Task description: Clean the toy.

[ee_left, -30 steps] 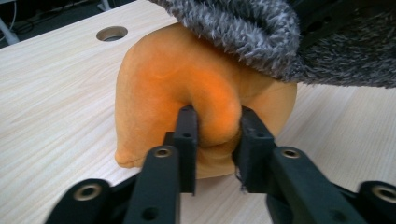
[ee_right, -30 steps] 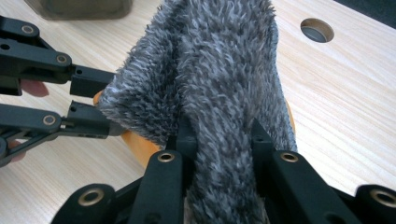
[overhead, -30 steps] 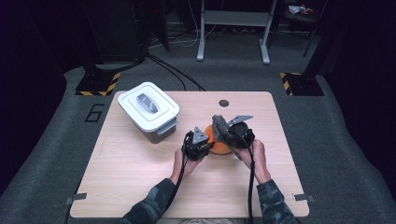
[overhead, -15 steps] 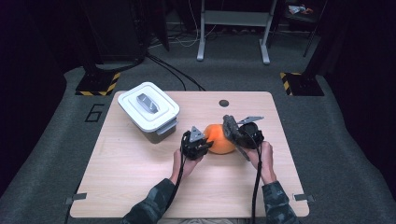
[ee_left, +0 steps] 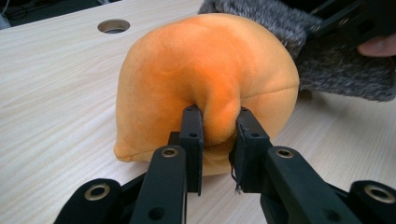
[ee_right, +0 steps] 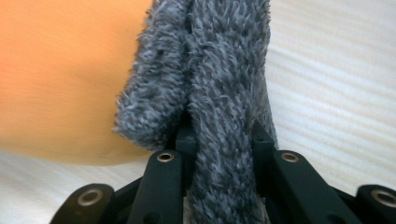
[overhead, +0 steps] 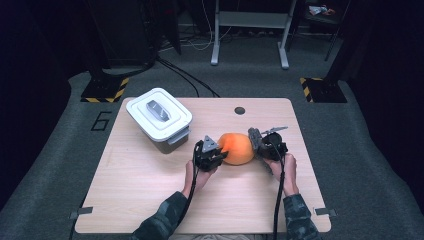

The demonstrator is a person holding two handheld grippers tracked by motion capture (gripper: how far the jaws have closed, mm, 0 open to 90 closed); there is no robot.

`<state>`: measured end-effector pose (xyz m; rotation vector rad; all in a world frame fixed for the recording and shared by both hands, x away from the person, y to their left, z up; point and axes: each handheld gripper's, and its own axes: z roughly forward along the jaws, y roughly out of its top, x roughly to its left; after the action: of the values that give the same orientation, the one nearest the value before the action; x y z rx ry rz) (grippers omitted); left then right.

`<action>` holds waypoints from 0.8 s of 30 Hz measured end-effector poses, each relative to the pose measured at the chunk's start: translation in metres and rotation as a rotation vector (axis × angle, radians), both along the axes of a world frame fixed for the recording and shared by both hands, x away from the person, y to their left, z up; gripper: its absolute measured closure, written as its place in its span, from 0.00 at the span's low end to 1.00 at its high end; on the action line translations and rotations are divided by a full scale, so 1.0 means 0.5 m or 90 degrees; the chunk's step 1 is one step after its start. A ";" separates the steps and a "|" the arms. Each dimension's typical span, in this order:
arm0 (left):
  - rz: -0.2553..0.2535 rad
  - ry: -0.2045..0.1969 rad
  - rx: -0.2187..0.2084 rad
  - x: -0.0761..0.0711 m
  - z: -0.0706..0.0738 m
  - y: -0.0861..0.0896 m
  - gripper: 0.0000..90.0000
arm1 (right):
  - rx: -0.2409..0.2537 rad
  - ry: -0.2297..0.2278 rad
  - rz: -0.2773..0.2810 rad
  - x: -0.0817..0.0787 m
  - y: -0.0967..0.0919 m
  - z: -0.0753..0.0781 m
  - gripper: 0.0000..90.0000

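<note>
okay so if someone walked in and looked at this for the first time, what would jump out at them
An orange plush ball sits mid-table, pinched on one side by the left gripper. On its other side the right gripper clamps a grey fuzzy cloth that lies against the ball. A white lidded box stands at the far left.

Lab: hazard-taped stand feet [overhead: 105, 93], cables [overhead: 185, 75]

A single painted digit "6" [overhead: 101, 120] stands on the grey floor mat [overhead: 60, 150], just left of the wooden table [overhead: 150, 200]. Nothing else can be read on any object.
</note>
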<state>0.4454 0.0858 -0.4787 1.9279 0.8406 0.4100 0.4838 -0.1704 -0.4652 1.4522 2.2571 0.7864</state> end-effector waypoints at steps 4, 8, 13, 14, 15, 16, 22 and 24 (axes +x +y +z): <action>0.002 0.004 -0.002 -0.001 0.000 0.001 0.84 | 0.004 0.026 -0.015 0.009 -0.007 -0.025 0.81; 0.007 0.004 -0.008 -0.002 0.000 0.003 0.84 | 0.018 0.028 -0.016 0.007 -0.024 -0.021 0.81; 0.007 0.002 -0.004 -0.002 0.002 0.002 0.84 | 0.025 -0.025 -0.009 -0.022 -0.027 0.035 0.81; 0.009 0.002 -0.006 -0.003 0.002 0.001 0.84 | 0.027 -0.034 -0.006 -0.026 -0.024 0.045 0.81; 0.009 0.002 -0.007 -0.003 0.002 0.001 0.84 | 0.030 -0.049 0.005 -0.033 -0.019 0.061 0.81; 0.009 0.002 -0.007 -0.003 0.002 0.001 0.84 | 0.033 -0.057 0.014 -0.039 -0.011 0.073 0.81; 0.006 0.001 -0.002 -0.003 0.002 0.000 0.84 | 0.032 -0.090 0.075 -0.059 0.045 0.114 0.81; 0.004 0.002 -0.001 -0.004 0.003 0.000 0.84 | 0.015 -0.092 0.099 -0.057 0.079 0.114 0.81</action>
<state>0.4436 0.0857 -0.4773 1.9250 0.8490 0.4100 0.4553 -0.1309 -0.4080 1.1981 2.2764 0.9369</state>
